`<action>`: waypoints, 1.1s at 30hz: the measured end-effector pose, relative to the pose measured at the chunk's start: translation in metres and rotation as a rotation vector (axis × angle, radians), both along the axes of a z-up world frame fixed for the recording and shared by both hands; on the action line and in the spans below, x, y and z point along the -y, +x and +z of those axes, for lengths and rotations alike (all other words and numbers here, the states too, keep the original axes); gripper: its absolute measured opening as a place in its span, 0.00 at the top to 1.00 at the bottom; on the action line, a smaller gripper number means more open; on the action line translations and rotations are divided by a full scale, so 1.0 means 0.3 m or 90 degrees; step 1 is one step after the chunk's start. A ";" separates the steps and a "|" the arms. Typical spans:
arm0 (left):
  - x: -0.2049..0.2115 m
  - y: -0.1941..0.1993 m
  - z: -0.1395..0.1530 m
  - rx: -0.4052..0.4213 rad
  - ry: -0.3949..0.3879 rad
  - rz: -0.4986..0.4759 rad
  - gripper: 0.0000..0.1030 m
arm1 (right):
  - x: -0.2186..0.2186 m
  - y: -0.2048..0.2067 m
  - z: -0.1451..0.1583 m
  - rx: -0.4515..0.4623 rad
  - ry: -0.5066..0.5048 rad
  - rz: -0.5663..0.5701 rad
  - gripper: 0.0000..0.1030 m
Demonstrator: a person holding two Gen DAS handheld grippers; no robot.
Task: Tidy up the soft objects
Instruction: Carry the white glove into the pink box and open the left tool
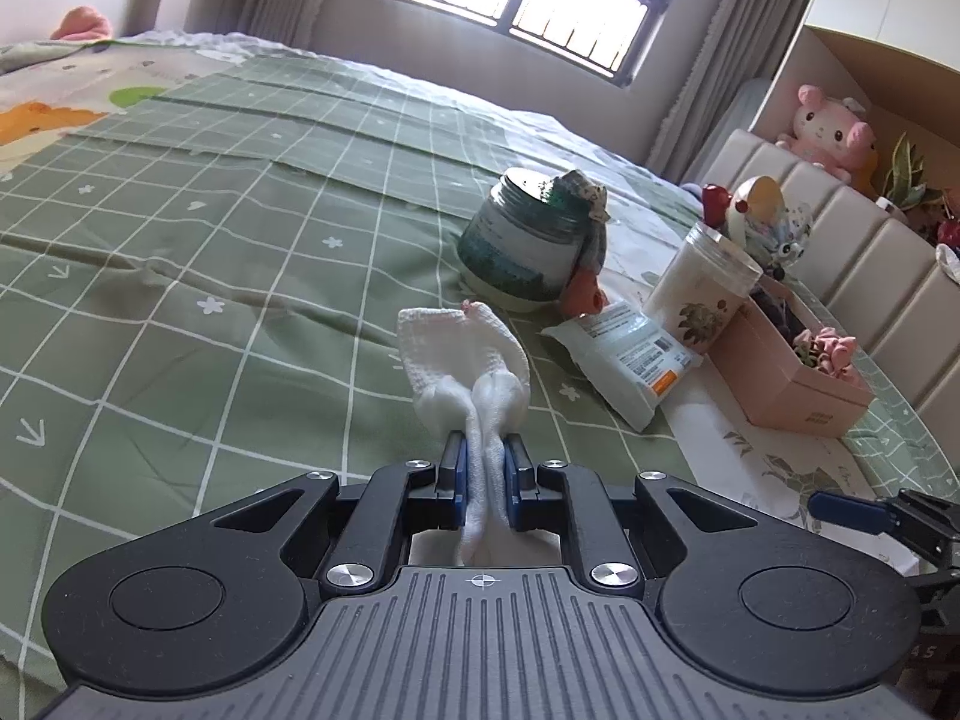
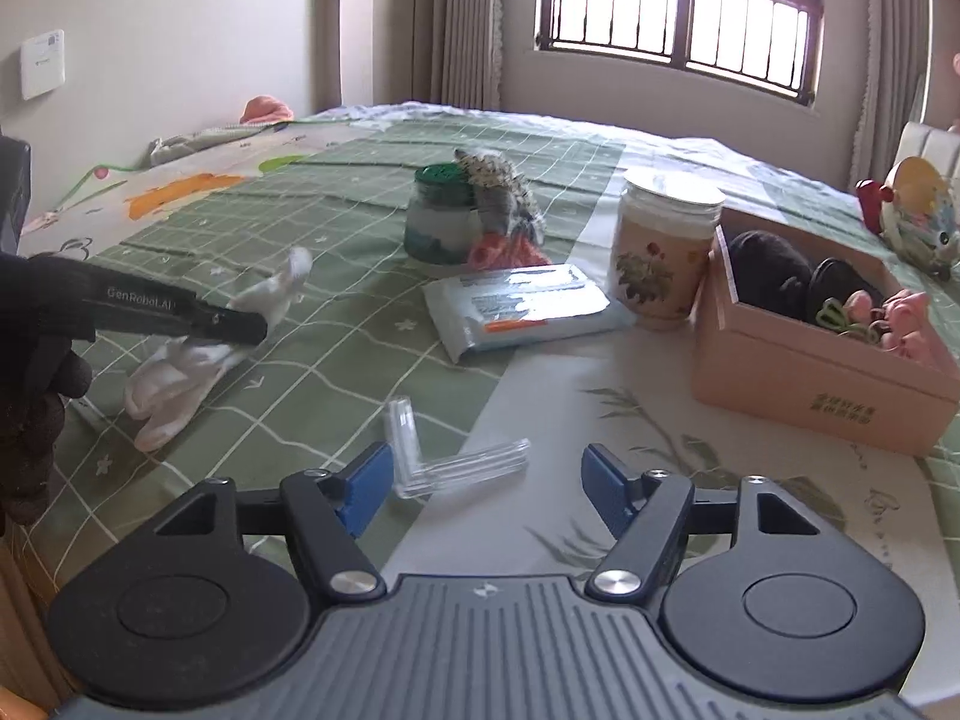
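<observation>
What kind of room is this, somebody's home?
Most likely a home bedroom: a bed with a green checked bedsheet, a padded headboard with a pink plush toy above it, and a curtained window.

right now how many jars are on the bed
2: a green-lidded jar beside a grey sock, and a floral jar against the pink box. More may be hidden.
</observation>
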State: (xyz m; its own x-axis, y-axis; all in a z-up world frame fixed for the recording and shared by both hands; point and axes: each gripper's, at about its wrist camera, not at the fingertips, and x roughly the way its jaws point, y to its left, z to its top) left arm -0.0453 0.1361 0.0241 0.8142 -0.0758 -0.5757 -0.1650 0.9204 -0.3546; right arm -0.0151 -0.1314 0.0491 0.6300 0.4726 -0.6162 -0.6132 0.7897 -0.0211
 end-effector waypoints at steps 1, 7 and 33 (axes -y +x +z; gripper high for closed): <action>0.003 -0.003 0.002 0.001 0.001 -0.002 0.86 | -0.020 0.002 -0.010 -0.008 -0.003 -0.006 0.28; 0.036 -0.013 0.004 0.004 0.000 -0.030 0.86 | -0.105 0.056 -0.070 -0.032 -0.016 -0.035 0.24; 0.768 0.461 0.344 0.071 -0.012 -0.329 0.86 | 0.582 -0.005 0.125 0.109 0.071 -0.237 0.37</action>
State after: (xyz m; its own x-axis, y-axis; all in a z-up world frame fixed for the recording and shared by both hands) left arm 0.0930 -0.0943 0.1273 0.7241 -0.4933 -0.4820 0.3486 0.8648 -0.3614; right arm -0.0167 -0.3059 0.0867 0.8587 0.2519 -0.4463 -0.2812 0.9597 0.0006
